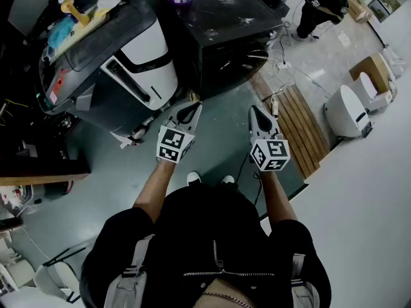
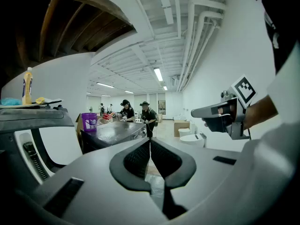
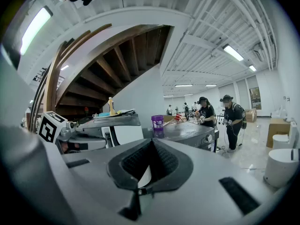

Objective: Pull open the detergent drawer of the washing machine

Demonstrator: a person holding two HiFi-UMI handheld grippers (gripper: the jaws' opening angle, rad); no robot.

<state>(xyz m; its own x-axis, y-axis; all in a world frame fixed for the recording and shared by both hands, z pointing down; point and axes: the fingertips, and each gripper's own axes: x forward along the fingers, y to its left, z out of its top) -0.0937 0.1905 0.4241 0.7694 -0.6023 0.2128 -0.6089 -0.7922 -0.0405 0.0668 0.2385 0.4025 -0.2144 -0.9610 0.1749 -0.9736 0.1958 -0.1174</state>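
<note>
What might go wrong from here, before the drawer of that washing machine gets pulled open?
1. The left gripper and right gripper are both shut and empty; reaching in like that, they would likely bump the machine rather than grasp anything.
2. Loose cables lie on the floor by the wooden slats, a possible trip when stepping forward.
3. A yellow bottle stands on top of the white machine; a hard tug might topple it.
</note>
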